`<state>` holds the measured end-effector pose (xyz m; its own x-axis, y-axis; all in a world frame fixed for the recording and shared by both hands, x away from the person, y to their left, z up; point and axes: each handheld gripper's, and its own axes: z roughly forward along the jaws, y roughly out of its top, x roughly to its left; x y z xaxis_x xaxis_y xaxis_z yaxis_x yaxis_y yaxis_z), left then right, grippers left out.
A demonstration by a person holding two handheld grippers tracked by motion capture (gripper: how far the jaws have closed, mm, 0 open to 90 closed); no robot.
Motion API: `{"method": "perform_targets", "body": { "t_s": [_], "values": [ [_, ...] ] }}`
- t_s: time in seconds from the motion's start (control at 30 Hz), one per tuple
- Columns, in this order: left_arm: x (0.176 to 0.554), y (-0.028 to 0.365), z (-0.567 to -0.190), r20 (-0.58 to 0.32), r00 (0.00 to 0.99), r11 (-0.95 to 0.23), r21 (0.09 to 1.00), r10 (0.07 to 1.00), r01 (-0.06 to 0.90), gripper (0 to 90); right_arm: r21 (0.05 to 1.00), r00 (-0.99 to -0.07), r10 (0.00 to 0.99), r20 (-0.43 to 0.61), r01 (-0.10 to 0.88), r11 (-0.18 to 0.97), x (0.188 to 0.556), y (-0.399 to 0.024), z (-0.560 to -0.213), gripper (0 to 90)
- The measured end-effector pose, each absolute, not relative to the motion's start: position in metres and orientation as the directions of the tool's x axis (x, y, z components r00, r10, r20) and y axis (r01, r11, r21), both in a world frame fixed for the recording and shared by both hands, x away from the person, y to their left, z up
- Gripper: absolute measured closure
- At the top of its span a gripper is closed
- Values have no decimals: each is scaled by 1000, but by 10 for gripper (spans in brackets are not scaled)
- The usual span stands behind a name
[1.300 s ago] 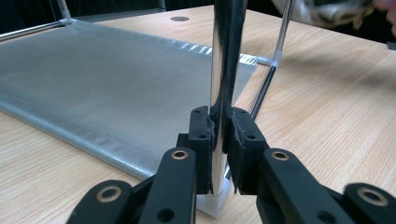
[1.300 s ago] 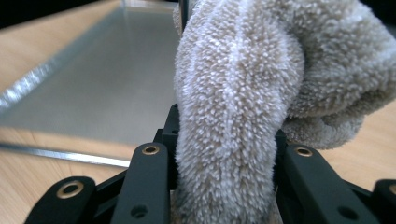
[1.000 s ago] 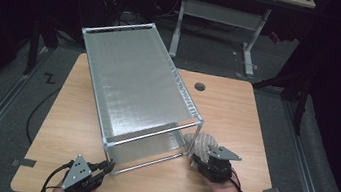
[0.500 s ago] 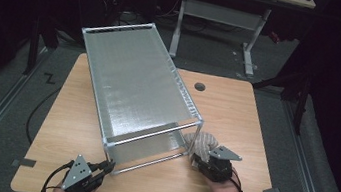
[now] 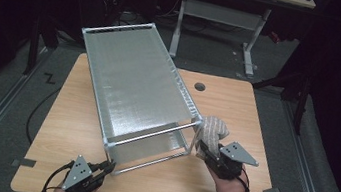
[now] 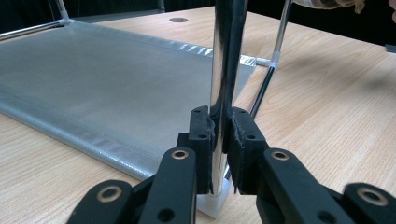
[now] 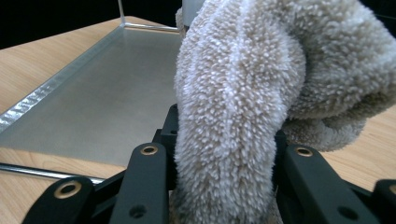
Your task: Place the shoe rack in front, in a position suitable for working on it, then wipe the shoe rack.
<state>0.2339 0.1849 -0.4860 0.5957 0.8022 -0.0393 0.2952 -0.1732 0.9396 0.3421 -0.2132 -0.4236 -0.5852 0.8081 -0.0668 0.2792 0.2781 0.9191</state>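
**Cloth going at the rack's corner post – wiping barely begun**

High view: cloth [image 5: 214,130], a fluffy beige bundle, is sitting in the right gripper [image 5: 207,150], pressed up by the near right top corner of the rack [image 5: 135,81]. The rack is a chrome tube frame w/ two silvery mesh-fabric shelves, standing skewed on the wooden table [image 5: 237,110]. The left gripper [image 5: 109,165] is pinning the near left leg down at the table edge. My read: one corner is getting wiped, the rest of the frame is left to do.

Left gripper view: jaws are squeezing tight on the shiny round post [image 6: 223,88], just above its white plastic foot [image 6: 214,205]. Lower shelf [image 6: 107,88] is looking smooth, faintly woven, w/ a stitched hem.

Right gripper view: jaws are standing partway apart, clamped on a thick fold of the terry cloth [image 7: 243,107] – nubby, looped pile, bulging over the pads. Shelf [image 7: 107,102] is lying flat behind, thin rod along its edge.
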Motion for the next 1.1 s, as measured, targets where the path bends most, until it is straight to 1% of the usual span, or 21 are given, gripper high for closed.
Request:
{"method": "perform_targets", "body": {
  "t_s": [0.17,0.33,0.4,0.5,0.67,0.9,1.1],
  "values": [
    [235,185,-485,-38,601,-178,939,798,296,802,876,-597,800,-56,355,326,346,-212,-441,650],
    [237,180,-485,-36,621,-189,938,783,292,802,787,-605,796,-36,473,395,351,-214,-473,650],
    [239,178,-484,-36,631,-193,937,775,291,802,759,-602,798,-24,508,407,352,-216,-480,649],
    [242,174,-484,-37,646,-198,937,762,287,802,737,-598,802,-16,535,413,352,-221,-487,649],
    [250,166,-484,-36,666,-206,937,745,282,802,741,-567,823,-27,541,397,344,-233,-486,649],
    [263,153,-484,-44,688,-210,937,724,280,803,763,-516,856,-40,537,360,325,-255,-476,645],
    [271,145,-484,-49,703,-212,937,710,279,803,764,-442,895,-58,558,325,313,-278,-472,633]
  ]
}}
